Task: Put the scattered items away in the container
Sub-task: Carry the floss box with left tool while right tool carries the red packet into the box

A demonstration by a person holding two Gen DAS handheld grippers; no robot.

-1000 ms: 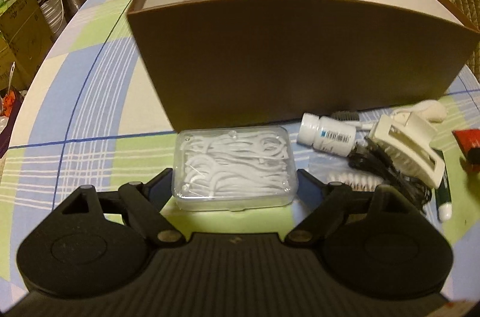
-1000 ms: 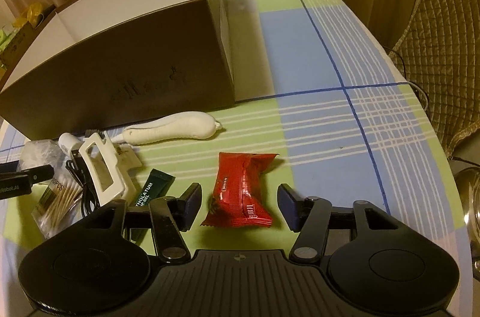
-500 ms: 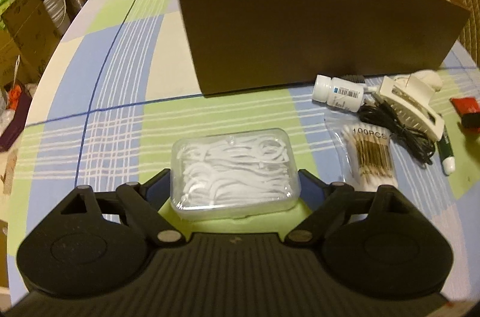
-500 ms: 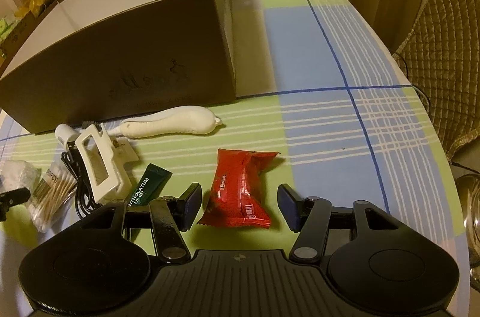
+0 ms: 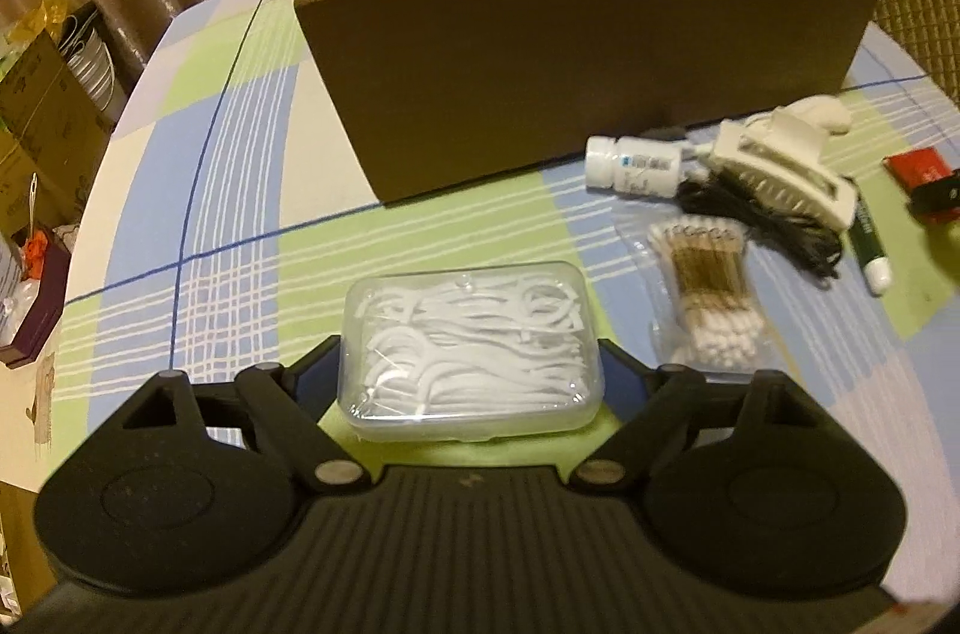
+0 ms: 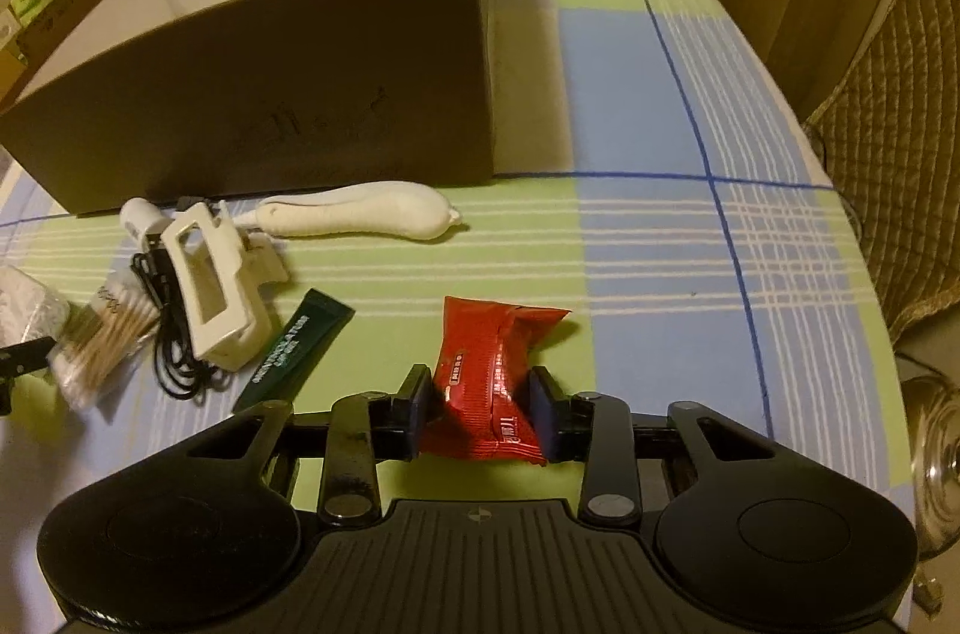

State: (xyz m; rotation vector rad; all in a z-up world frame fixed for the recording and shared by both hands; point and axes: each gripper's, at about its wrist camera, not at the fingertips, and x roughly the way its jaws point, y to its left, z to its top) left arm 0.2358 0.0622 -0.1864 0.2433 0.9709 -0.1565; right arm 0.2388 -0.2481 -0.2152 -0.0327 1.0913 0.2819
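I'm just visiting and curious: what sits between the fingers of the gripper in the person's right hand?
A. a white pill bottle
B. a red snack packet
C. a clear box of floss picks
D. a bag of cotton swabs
B: in the right wrist view the right gripper has its jaws closing on the red snack packet, with both pads against its sides. The floss box is between the left gripper's fingers instead.

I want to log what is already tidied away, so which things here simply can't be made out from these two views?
- Brown box floor: hidden by its front wall in both views, so contents unknown.
- White bottle label: blurred, left view.
- Red packet lower end: hidden behind the closing right gripper.
- Floss pick case sides: left gripper fingers flank it; contact unclear.
- Glass: cut off, right view's edge.
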